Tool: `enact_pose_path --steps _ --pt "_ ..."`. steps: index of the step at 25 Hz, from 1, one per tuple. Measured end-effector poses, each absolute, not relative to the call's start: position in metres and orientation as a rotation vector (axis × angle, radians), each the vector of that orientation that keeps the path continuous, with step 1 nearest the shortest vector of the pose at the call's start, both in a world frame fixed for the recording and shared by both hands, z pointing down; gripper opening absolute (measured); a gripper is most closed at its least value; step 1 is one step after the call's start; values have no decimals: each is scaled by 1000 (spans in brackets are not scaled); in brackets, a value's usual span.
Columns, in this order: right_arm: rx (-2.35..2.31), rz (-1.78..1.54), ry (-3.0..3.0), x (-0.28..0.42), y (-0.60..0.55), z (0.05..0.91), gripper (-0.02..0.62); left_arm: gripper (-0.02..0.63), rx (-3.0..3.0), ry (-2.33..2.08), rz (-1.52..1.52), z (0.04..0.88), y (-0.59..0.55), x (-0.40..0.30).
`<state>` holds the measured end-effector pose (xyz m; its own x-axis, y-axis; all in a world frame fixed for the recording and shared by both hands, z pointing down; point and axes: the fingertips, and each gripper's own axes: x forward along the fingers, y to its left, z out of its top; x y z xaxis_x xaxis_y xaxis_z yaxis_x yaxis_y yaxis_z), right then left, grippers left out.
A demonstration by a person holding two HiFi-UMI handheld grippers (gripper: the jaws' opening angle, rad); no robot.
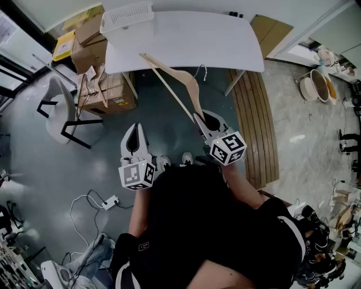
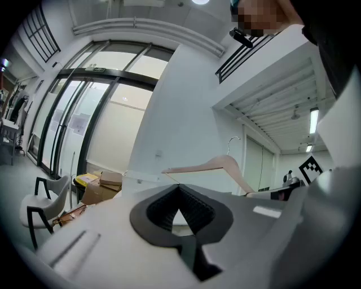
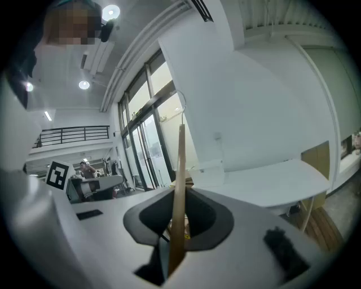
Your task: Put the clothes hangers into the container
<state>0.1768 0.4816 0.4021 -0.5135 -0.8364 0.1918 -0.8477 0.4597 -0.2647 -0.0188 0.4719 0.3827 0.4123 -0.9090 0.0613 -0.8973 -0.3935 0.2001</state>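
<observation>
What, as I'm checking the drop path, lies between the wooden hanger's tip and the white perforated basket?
Only bare white tabletop, seen in the head view, separates the wooden hanger from the white perforated basket.

- The person wears a black short-sleeved top (image 1: pixel 197 220) with white trim.
- Pale shoes (image 1: pixel 163 162).
- The left gripper (image 1: pixel 135 126) and right gripper (image 1: pixel 199 118) have white shells, dark-lined jaws, and cubes (image 1: pixel 137 174) bearing black-and-white square markers.
</observation>
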Motion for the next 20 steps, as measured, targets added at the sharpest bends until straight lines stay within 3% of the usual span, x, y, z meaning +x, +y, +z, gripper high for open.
enact_pose_path --steps 20 --pt "1538 540 -2685 175 480 402 60 6 2454 -1604 -88 387 472 -21"
